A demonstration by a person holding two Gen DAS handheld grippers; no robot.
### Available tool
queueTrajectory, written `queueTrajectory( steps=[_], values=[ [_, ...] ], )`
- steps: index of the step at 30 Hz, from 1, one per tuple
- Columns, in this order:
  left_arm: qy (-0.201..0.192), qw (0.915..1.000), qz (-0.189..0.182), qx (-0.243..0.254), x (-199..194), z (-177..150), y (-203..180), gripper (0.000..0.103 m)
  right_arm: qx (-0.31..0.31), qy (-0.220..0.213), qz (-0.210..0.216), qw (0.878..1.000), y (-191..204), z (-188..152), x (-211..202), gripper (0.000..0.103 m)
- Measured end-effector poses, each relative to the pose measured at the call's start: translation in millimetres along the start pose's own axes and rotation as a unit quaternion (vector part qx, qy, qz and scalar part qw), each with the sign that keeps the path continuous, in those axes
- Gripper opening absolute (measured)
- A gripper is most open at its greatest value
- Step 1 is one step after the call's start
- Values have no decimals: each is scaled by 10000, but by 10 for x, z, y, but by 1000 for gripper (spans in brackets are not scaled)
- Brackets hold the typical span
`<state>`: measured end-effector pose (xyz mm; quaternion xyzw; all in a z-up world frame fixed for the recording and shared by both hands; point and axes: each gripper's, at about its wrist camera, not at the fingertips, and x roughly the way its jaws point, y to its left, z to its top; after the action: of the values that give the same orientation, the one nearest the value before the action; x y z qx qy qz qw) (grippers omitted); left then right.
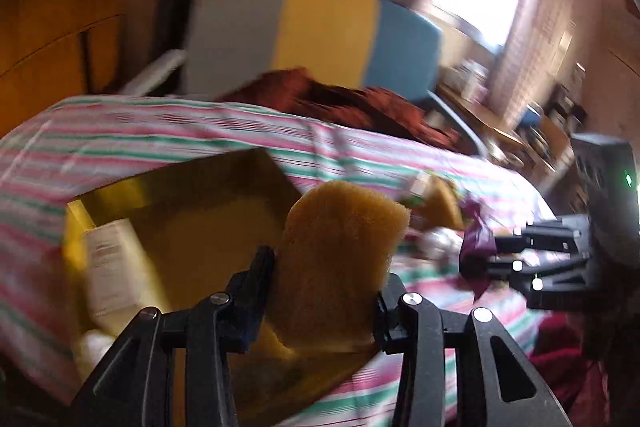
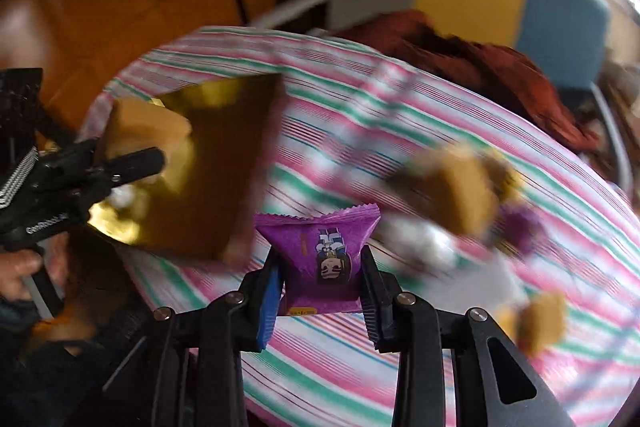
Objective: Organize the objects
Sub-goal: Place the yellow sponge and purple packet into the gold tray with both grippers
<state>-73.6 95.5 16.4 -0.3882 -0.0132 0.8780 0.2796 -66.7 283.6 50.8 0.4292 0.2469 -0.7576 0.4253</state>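
While each claw grips (sponge (image 1: 340,267) left, purple packet (image 2: 322,259) right), a gold box (image 2: 216,167) sits nearby.

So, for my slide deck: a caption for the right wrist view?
Right gripper holds a purple snack packet above the striped tablecloth.

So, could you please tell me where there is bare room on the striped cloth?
Bare striped cloth lies between the gold box and the red-brown fabric, and again in front of the right tongs. It is crowded on the right, around the blurred sponges and small wrapped items.
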Motion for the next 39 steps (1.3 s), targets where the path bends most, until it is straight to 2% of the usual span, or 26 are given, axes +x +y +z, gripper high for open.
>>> queueTrajectory(
  steps=[5,6,7,8,9,10,11,12,14,21,25,30,32,39],
  values=[
    [-90,9972,489,-555,-200,-51,625,43,-204,124,520,9984,647,230,483,38],
    [-87,9967,494,-639,-238,-74,714,44,-186,175,603,9979,734,246,582,44],
    [-103,9962,499,-701,-275,-108,782,45,-201,236,774,9965,779,264,673,56],
    [-97,9958,497,-766,-300,-165,842,48,-148,248,853,9959,832,274,716,63],
    [-57,9957,474,-796,-309,-215,879,54,-84,243,894,9957,868,274,753,78],
    [-2,9953,478,-841,-306,-276,914,56,-39,237,980,9949,882,254,769,84],
    [28,9946,558,-870,-291,-323,910,60,-8,237,1085,9938,905,238,769,84],
    [57,9942,650,-857,-290,-363,905,69,4,233,1095,9937,947,228,772,85],
    [53,9936,815,-776,-302,-437,885,80,-228,218,1045,9940,970,175,779,87],
    [-45,9886,1319,-719,-339,-510,763,81,-409,-162,539,9976,1030,-25,676,87],
    [-151,9890,1361,-563,-373,-500,633,82,-350,-451,369,9977,1002,-124,589,88],
    [-259,9883,1463,-341,-392,-499,497,88,-10,-821,243,9963,850,-221,469,92],
    [-276,9880,1496,-256,-395,-502,451,93,89,-895,242,9957,791,-258,434,93],
    [-303,9887,1464,-129,-411,-487,328,93,290,-1014,195,9942,624,-365,351,94]
  ],
)
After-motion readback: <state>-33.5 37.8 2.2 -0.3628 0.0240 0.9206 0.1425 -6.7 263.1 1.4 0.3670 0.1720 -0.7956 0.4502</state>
